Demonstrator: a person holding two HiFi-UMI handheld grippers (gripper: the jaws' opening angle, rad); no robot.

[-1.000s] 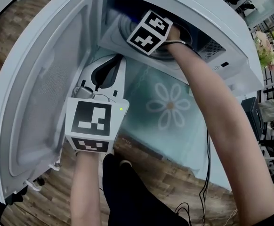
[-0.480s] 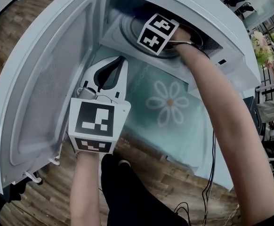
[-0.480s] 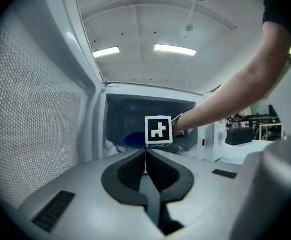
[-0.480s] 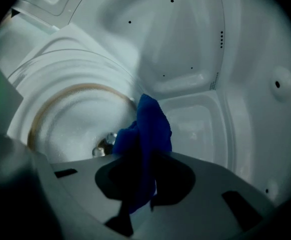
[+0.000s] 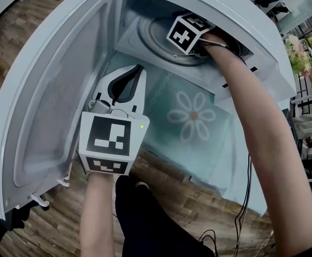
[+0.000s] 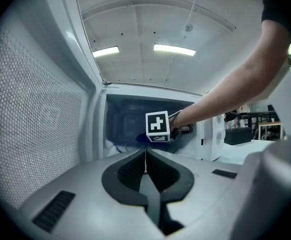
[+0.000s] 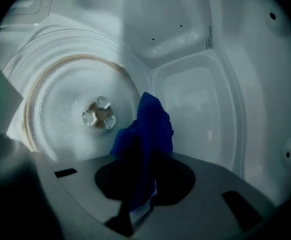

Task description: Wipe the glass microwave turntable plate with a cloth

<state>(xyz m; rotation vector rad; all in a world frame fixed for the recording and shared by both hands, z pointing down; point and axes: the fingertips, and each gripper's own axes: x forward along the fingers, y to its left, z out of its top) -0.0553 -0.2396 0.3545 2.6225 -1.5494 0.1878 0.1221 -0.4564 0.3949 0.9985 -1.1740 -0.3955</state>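
Over the last second the right gripper point(image 7: 143, 170) has slid rightward across the microwave cavity, which I judge to be a wiping stroke carried toward the far side of the glass turntable plate point(image 7: 65, 79). Its jaws pinch a blue cloth point(image 7: 146, 126). The cloth's long axis runs forward along the jaws, with its free end pointing at the plate's right edge; contact with the glass cannot be told. The round plate lies flat on the cavity floor. The left gripper point(image 6: 145, 154), jaws pressed together on nothing, hangs outside by the open door point(image 5: 49, 90).
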